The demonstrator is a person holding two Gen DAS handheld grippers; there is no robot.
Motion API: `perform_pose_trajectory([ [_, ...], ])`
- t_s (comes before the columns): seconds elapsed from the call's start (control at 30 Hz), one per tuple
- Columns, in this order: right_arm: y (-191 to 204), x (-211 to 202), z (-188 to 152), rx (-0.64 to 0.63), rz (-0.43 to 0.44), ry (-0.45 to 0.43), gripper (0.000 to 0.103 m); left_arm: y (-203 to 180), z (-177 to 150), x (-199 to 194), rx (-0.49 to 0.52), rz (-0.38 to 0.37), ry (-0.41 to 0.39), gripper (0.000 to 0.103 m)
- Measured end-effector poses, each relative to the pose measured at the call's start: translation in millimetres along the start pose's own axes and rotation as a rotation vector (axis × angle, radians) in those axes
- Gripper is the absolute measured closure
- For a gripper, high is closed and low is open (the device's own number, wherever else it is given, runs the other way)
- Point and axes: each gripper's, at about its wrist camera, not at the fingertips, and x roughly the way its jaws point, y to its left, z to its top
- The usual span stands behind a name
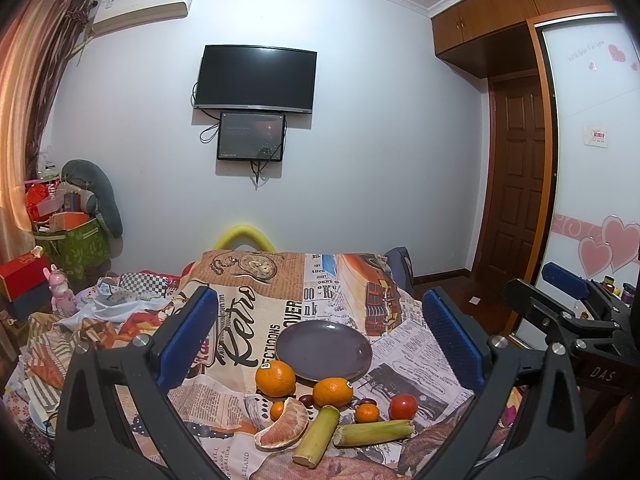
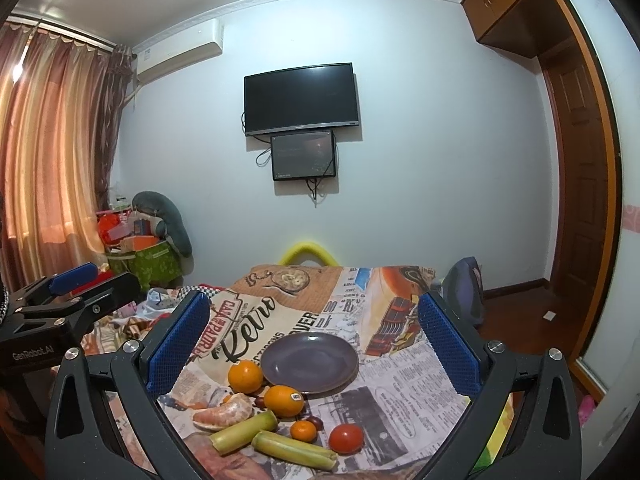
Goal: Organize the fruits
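Purple and smooth, the round plate [image 1: 324,348] sits bare on a newsprint-patterned cloth [image 1: 404,360]. Just before it lie two glossy oranges [image 1: 275,377], a peeled citrus wedge [image 1: 282,426], two fibrous cane sticks [image 1: 316,436] and a tomato [image 1: 403,407]. Both grippers [image 1: 320,332] [image 2: 316,344] hover with jaws wide apart, holding nothing.

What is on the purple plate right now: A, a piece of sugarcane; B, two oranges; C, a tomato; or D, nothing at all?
D. The purple plate is bare, and the two oranges, the tomato and the sugarcane pieces all lie on the printed cloth in front of it.
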Motion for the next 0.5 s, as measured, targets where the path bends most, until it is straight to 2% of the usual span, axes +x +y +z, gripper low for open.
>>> perform_pose_trajectory([
  [0.5,-0.8,0.5,0.2,-0.001,0.0,0.001,0.0,0.4,-1.1,-1.3,-0.003,-0.002,-0.002,0.0],
])
